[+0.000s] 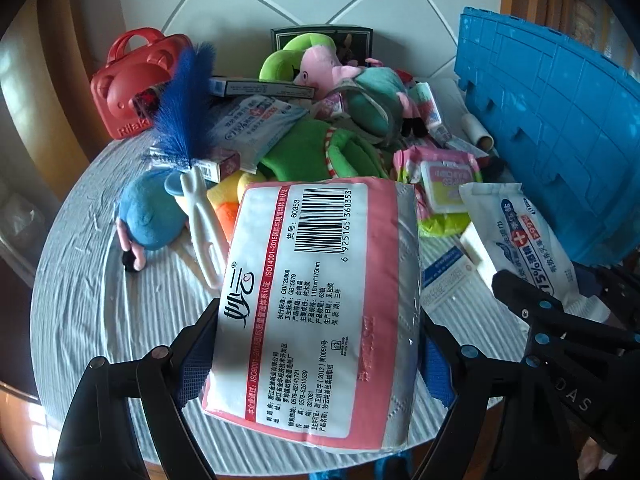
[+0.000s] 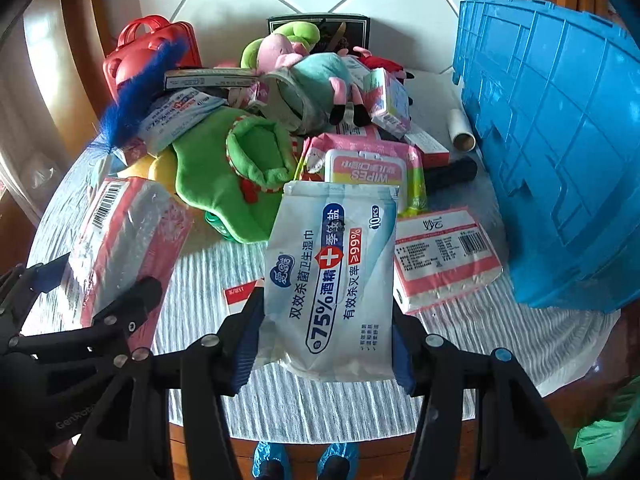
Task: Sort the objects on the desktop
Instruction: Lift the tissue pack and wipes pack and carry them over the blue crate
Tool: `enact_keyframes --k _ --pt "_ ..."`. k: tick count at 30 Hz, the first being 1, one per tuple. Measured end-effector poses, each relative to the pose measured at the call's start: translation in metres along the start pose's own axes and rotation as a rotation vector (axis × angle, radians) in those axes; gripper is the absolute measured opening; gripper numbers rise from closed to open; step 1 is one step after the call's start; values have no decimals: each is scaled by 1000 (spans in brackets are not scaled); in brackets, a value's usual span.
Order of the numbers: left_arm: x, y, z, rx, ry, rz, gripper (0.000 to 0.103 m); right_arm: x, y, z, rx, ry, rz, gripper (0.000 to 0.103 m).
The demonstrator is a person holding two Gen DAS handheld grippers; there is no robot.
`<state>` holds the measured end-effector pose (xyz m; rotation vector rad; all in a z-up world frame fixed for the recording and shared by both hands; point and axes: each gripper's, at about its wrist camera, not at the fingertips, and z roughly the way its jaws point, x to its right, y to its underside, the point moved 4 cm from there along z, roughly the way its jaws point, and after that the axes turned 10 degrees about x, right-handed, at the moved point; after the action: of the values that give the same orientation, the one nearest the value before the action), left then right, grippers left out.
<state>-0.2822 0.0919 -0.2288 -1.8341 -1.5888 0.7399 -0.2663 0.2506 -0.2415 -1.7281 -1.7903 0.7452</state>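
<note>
My left gripper [image 1: 316,356] is shut on a pink-and-white tissue pack [image 1: 320,300], held above the table's near edge; the pack also shows at the left of the right wrist view [image 2: 128,248]. My right gripper [image 2: 324,344] is shut on a white-and-blue pack of 75% alcohol wipes [image 2: 332,276], also held above the table; it shows at the right of the left wrist view [image 1: 528,240]. A blue plastic crate [image 2: 560,152] stands at the right. A second tissue pack [image 2: 444,256] lies on the table beside it.
A pile fills the back of the round table [image 2: 360,408]: green plush [image 2: 236,176], pink wipes pack [image 2: 368,168], pig plush [image 2: 316,72], red bear case [image 1: 128,88], blue feathered toy [image 1: 160,200], white clip [image 1: 204,220], small boxes, a lint roll [image 2: 460,132].
</note>
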Motion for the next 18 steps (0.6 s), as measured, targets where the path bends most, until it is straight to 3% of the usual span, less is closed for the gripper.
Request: enact_keyframes --k 10,18 --pt "-4 -49 -54 167 8 -22 86 -4 -50 -58 151 10 -18 54" --pt "26 -91 -89 286 -1 -23 86 17 -88 -108 285 12 -43 54"
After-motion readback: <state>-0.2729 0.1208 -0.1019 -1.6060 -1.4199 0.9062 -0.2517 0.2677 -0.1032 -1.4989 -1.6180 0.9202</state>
